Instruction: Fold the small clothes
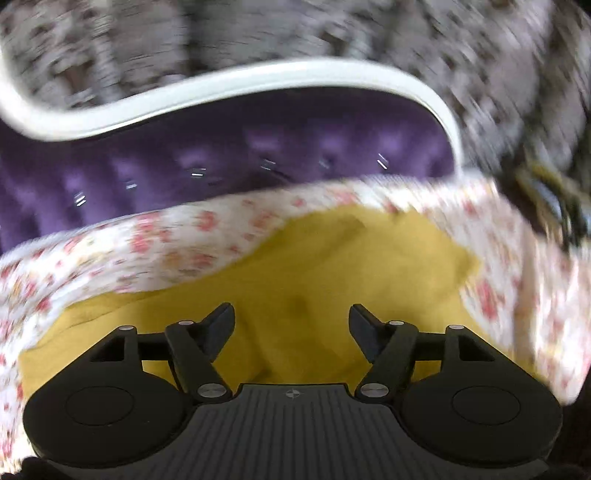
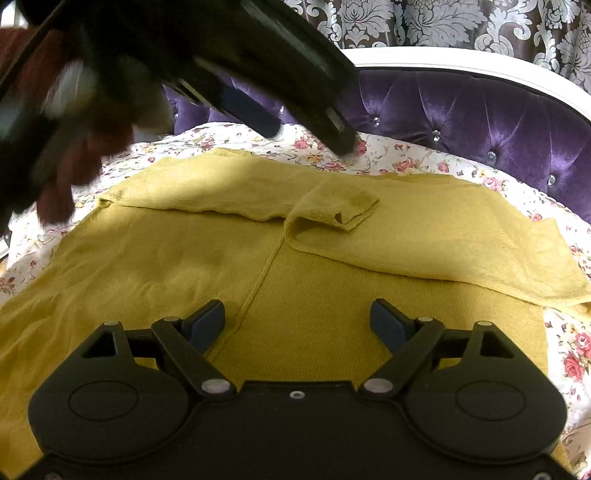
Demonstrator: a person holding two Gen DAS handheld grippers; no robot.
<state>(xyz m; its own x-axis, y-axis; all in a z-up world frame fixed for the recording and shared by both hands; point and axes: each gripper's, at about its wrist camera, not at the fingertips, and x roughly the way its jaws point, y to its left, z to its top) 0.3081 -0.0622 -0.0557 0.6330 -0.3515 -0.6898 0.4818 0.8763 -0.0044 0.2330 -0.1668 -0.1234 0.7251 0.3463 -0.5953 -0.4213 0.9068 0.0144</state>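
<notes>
Mustard-yellow garment (image 2: 303, 295), one, on one floral sheet (image 2: 406, 162); two grippers, jaws spread, nothing pinched.

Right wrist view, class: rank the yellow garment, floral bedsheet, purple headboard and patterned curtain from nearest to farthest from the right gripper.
1. yellow garment, directly under the right gripper
2. floral bedsheet, beyond it
3. purple headboard, behind the sheet
4. patterned curtain, top

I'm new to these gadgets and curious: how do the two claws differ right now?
The left claw hangs above the bedsheet past the yellow top; the right claw sits low over the top itself. The left claw looks blurred in the right view; the right claw looks sharp. Both are open, holding nothing, and both have the same black build.
</notes>
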